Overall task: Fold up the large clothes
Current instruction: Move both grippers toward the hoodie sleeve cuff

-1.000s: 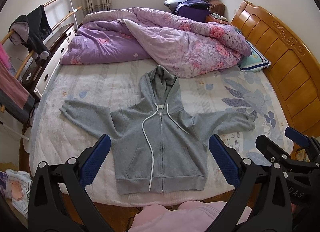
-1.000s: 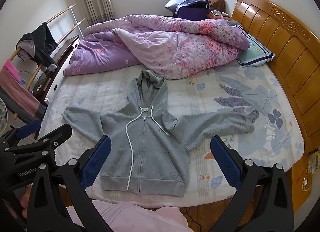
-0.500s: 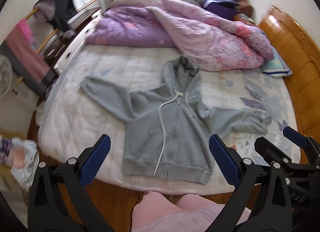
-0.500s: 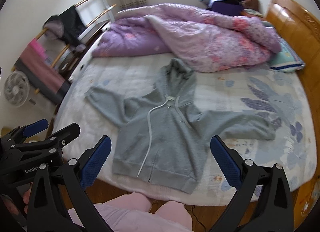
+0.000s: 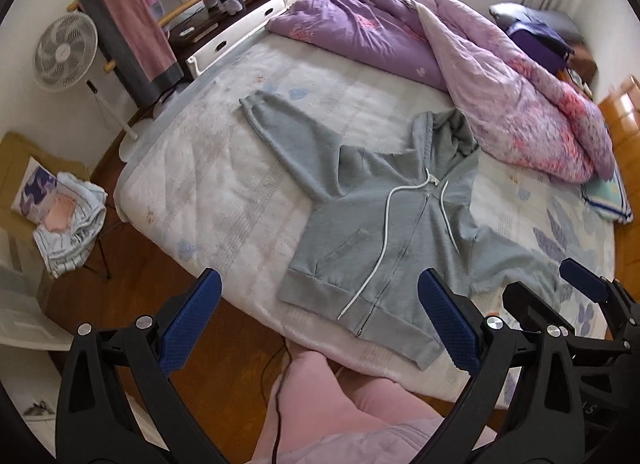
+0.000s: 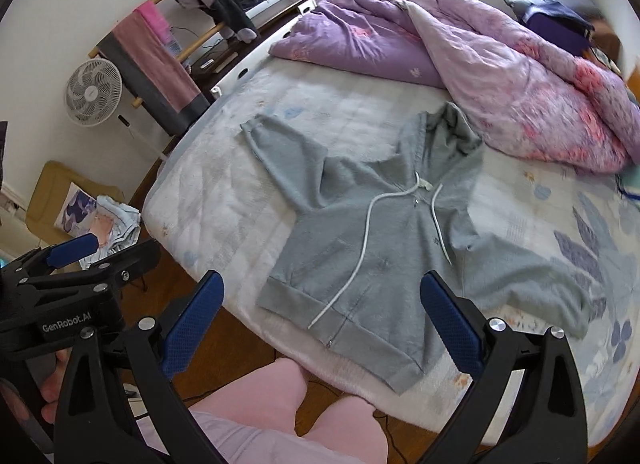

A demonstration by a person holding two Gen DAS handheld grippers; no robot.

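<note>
While both grippers hover over the bed's [image 5: 240,203] near edge, fingers spread wide and empty, the hoodie [image 5: 384,240] lies flat at centre frame. "GenRobot.AI" marks the left gripper [image 6: 72,288] at lower left of the right view; the right gripper [image 6: 320,324] fills the bottom.

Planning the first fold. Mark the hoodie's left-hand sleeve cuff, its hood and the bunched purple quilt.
sleeve cuff [image 5: 250,105], left wrist view, on the ribbed end of the outstretched sleeve.
hood [image 6: 452,131], right wrist view, on the grey hood's middle.
purple quilt [image 5: 368,29], left wrist view, on its plain purple side.

a home bedroom: bed [image 5: 248,199] with purple quilt [image 5: 400,35], clothes rack [image 5: 132,19], standing fan [image 5: 66,51]
</note>
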